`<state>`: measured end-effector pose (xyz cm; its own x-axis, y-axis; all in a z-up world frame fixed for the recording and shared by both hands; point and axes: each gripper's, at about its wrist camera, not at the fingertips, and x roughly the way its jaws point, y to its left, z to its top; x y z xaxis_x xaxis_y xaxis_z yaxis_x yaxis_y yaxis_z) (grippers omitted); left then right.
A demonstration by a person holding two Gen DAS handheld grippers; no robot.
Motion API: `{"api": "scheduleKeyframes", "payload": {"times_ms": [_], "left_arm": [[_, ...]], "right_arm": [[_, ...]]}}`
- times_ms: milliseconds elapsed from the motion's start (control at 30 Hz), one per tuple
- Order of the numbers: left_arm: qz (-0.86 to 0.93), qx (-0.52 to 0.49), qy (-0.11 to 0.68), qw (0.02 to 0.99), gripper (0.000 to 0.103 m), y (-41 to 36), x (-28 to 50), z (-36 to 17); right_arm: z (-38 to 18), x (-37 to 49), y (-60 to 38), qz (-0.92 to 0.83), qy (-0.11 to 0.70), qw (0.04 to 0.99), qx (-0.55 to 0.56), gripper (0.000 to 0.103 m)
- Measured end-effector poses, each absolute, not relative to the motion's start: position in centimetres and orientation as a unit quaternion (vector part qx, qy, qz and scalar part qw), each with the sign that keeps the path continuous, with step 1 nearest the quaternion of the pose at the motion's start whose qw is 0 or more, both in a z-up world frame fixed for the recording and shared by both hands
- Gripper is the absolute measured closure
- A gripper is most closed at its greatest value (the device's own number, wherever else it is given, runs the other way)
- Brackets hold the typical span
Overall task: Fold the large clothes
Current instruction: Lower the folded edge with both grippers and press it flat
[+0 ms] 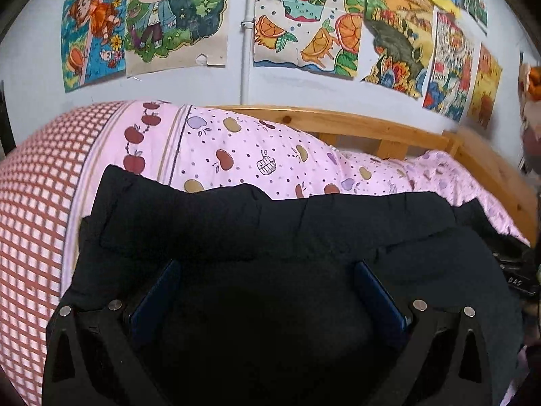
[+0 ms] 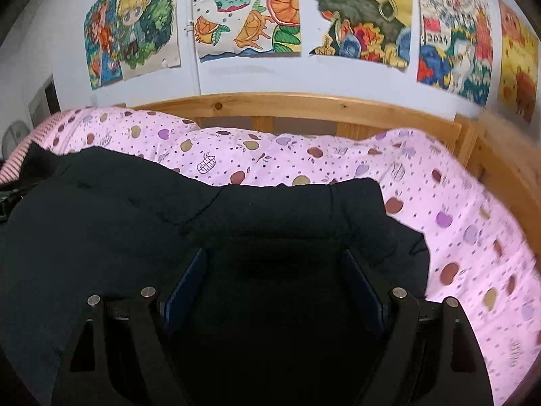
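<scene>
bed (image 2: 304,101): wooden frame against wall of drawings; carries everything here.
quilt (image 1: 270,159): pink fruit print, lumpy, covers the bed; checked red section at left in left wrist view.
black garment (image 1: 270,223): large, dark, padded-looking with stitched panels; lies spread across the quilt, near side toward both cameras, far edge a thick rolled or folded band running left-right.
handling: judged soft and bulky, moderately heavy for clothing, not fragile; fabric looks smooth, may slip if pinched thin. Thick layers will spring back, folds likely need pressing.
where to grip: judged best at the outer edges or corners of the thick band, one per side, taking a full bite of fabric.
left gripper (image 1: 267,267): jaws apart, wide; garment lies under and between them, the band just past the tips. Contact with cloth cannot be told, too dark.
right gripper (image 2: 275,257): jaws apart, wide; garment's right end below and between them, band just beyond tips, right edge of cloth (image 2: 405,240) off to the right on the quilt. Nothing clamped.
other: edge of the opposite tool visible at frame side in each view.
</scene>
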<state>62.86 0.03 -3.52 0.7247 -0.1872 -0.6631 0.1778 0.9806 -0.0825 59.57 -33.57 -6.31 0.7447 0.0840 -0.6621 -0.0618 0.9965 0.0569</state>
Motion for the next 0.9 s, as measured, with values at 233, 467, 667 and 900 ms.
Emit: {"api": "scheduleKeyframes", "payload": {"times_ms": [233,467,667,900], "left_arm": [[-0.104,-0.02,0.347,0.932,0.0,0.2,62.8,-4.4],[-0.105,-0.023,0.341,0.934,0.0,0.2,62.5,-4.6],[-0.106,-0.023,0.337,0.935,0.0,0.2,62.4,-4.6],[-0.107,-0.025,0.33,0.938,0.0,0.3,62.1,-4.8]], "right_arm": [[-7.8,60.0,-34.2,0.051,0.353,0.933,0.044,0.024],[-8.2,60.0,-34.4,0.055,0.35,0.934,0.053,0.024],[-8.3,60.0,-34.5,0.055,0.349,0.934,0.053,0.024],[-8.4,59.8,-34.6,0.055,0.346,0.935,0.055,0.024]]}}
